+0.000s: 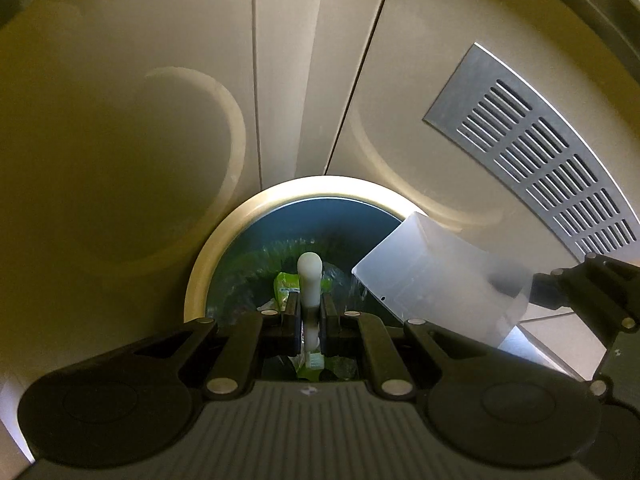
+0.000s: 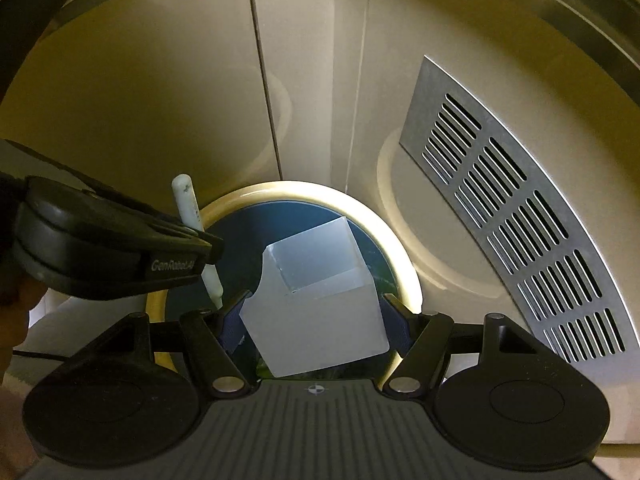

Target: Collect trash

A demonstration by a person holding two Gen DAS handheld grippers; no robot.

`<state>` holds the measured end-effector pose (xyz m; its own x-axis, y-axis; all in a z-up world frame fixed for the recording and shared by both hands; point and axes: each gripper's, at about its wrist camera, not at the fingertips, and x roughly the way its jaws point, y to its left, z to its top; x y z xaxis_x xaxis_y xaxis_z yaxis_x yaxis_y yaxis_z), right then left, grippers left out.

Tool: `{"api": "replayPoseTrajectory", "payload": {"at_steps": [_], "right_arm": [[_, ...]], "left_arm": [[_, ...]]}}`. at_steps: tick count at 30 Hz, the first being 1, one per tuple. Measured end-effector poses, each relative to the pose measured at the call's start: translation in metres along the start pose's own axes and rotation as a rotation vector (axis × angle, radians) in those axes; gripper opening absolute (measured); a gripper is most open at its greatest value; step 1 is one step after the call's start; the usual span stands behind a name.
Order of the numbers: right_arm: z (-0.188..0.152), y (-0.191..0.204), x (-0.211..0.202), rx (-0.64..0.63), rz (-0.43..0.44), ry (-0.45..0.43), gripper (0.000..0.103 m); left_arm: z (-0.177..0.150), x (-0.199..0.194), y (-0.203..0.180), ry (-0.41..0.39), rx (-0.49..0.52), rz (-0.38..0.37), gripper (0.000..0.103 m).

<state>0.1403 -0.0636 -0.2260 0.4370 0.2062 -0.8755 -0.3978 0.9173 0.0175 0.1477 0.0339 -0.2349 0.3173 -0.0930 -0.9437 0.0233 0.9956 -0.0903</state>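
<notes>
The left gripper [image 1: 310, 312] is clenching a smooth white stick [image 1: 310, 280] with a rounded tip, hanging it over the round bin opening [image 1: 224, 236]. At its three o'clock, the right gripper [image 2: 316, 312] is grasping a frosted translucent plastic box [image 2: 316, 312] (boxy, open-topped) above the same hole. Green wrappers [image 1: 286, 286] are lying inside, dim and hard to make out.

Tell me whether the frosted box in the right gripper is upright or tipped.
Tipped: the frosted box sits skewed between the right gripper's fingers, open mouth facing away, above the bin opening.
</notes>
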Motion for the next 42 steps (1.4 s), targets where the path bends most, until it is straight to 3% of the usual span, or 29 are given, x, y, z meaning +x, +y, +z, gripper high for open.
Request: {"api": "replayPoseTrajectory", "payload": {"at_steps": [5,7,9,11,19,26,33,42], "right_arm": [[0.001,0.001,0.006,-0.003,-0.010,0.013,0.074],[0.002,0.002,0.006,0.007,-0.013,0.017,0.075],[0.003,0.001,0.006,0.007,-0.013,0.022,0.086],[0.004,0.000,0.001,0.001,-0.020,0.007,0.091],[-0.004,-0.001,-0.051,0.004,0.008,-0.055,0.094],[-0.037,0.022,-0.099,-0.123,-0.013,-0.140,0.097],[-0.051,0.030,-0.131,-0.138,-0.056,-0.245,0.098],[-0.071,0.034,-0.168,-0.147,-0.112,-0.344,0.099]], "left_arm": [[0.000,0.003,0.004,0.004,-0.013,0.003,0.012],[0.000,0.002,0.007,0.000,-0.026,0.001,0.034],[-0.002,-0.005,0.012,-0.021,-0.046,0.007,0.088],[-0.007,-0.017,0.017,-0.072,-0.068,0.033,0.103],[-0.046,-0.076,0.025,-0.165,-0.032,0.056,0.103],[-0.089,-0.123,0.018,-0.218,0.022,0.123,0.103],[-0.112,-0.162,0.007,-0.357,0.090,0.198,0.103],[-0.121,-0.184,-0.004,-0.429,0.118,0.214,0.103]]}}
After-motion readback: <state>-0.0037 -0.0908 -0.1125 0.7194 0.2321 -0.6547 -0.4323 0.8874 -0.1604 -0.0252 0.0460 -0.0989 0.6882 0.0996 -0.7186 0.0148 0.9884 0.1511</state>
